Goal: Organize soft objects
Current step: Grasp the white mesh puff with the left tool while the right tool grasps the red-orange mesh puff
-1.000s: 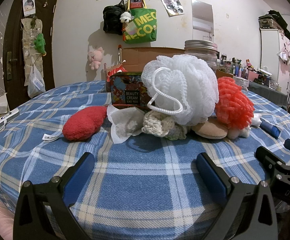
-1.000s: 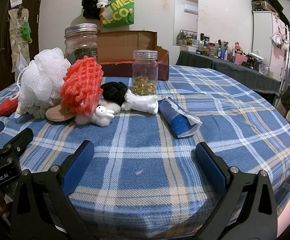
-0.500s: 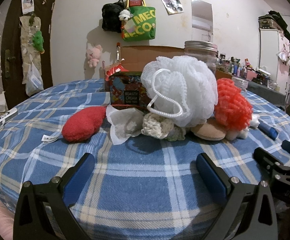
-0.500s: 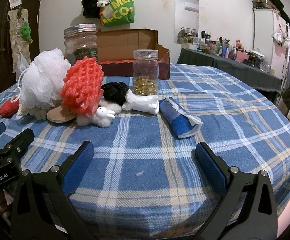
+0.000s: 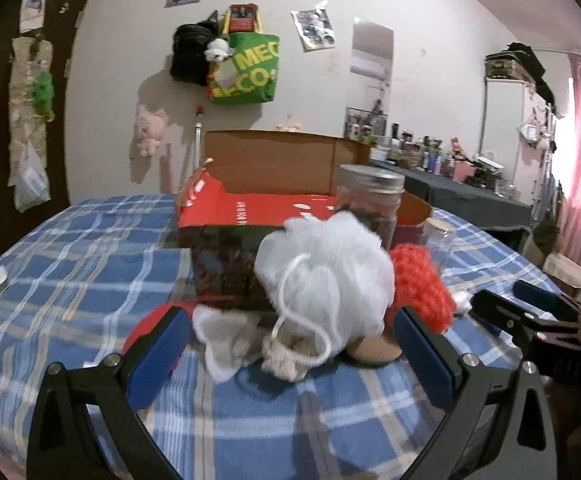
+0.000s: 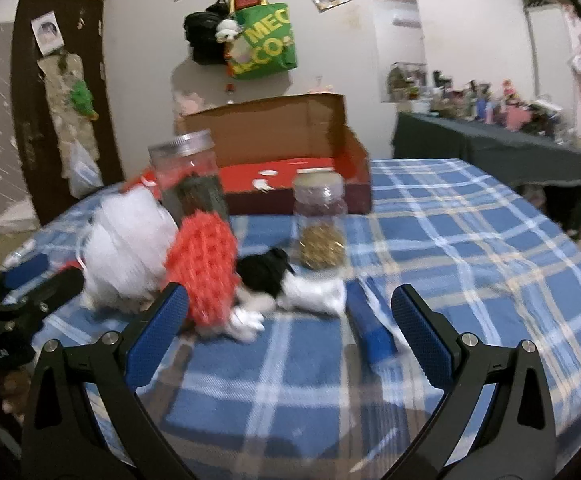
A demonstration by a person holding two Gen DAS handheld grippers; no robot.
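On the blue plaid surface [image 5: 90, 264] the soft things lie heaped together: a white mesh pouf [image 5: 326, 276] leans against a red knitted sponge [image 5: 420, 286], with a cream crocheted piece [image 5: 284, 354] tucked under the pouf; behind them stands the open red cardboard box [image 5: 266, 208], judged the likely place for them. The left claw [image 5: 290, 344] is released, jaws wide, empty, aimed at the pouf; the right claw [image 6: 288, 328] is likewise spread and empty, facing a black soft ball [image 6: 264, 274] and a white soft toy [image 6: 314, 294]. Two glass jars [image 6: 320, 224] stand just beside the heap; a careless reach could knock one over. The pouf's cord loop [image 5: 302, 328] hangs loose; a pinch on it alone may drag neighbours along, or the springy mesh may slip free.
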